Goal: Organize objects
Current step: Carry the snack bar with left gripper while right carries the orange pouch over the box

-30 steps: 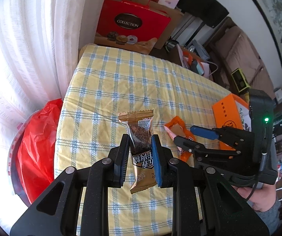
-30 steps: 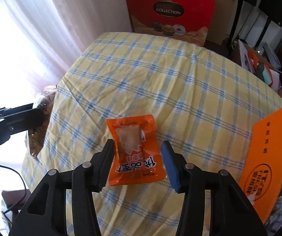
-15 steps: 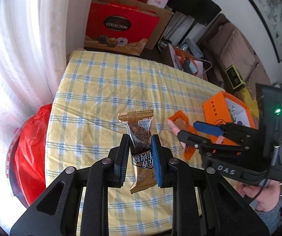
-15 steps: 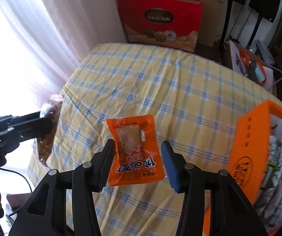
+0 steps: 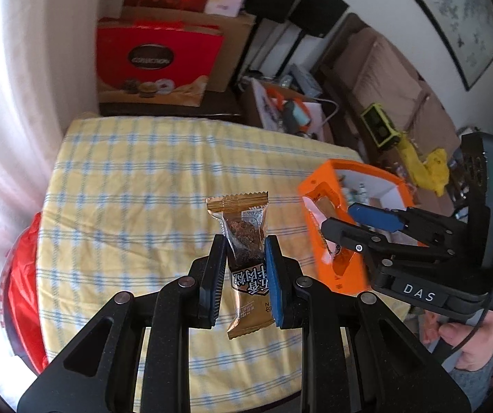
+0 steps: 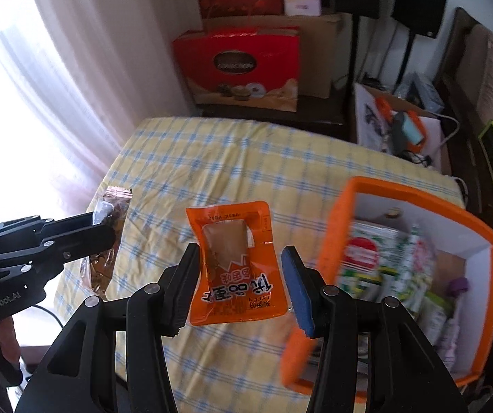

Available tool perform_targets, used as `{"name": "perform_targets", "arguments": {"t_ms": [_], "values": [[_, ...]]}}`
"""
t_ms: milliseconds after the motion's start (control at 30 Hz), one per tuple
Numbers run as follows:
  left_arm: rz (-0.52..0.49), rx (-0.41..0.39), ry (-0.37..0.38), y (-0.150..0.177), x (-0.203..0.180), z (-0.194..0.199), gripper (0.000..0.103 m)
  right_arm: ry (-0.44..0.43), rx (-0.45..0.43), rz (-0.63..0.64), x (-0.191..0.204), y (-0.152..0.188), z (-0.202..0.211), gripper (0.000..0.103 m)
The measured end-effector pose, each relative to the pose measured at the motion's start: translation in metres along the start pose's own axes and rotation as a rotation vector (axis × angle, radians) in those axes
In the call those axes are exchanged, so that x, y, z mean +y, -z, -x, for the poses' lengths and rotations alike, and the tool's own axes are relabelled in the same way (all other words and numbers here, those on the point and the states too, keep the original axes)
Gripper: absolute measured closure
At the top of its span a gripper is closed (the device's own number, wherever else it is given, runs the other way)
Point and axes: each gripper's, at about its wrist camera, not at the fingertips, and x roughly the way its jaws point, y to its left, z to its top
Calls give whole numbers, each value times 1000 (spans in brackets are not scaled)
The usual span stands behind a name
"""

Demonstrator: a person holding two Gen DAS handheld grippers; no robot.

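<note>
A gold-brown snack bar (image 5: 238, 203) stands upright in my left gripper (image 5: 244, 241), which is shut on its lower half above the yellow checked table (image 5: 143, 189). My right gripper (image 6: 240, 253) is shut on an orange snack packet (image 6: 243, 292), held flat across its jaws in the air. In the left wrist view the right gripper (image 5: 339, 216) hangs at the right with that packet (image 5: 343, 275) edge-on. The right wrist view shows the left gripper (image 6: 107, 229) and its bar (image 6: 115, 199) at the left. An open orange box (image 6: 418, 192) with several packets inside sits just right of the orange packet.
A red gift bag (image 5: 157, 58) and cardboard boxes stand beyond the table's far edge. A red plastic bag (image 5: 22, 292) lies left of the table by the white curtain. A box of clutter (image 5: 291, 110) and a sofa are at the far right. A hand (image 5: 467, 340) holds the right gripper.
Both grippers have risen and drifted right, each still holding its snack. The table looks farther away, and the orange box has come fully into the right wrist view.
</note>
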Motion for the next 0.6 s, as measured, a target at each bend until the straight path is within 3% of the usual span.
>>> {"name": "perform_targets", "arguments": {"t_ms": [600], "values": [[-131,59,99,-5,-131,-48,82,90,-33,-167,-117,38,55,53]]}}
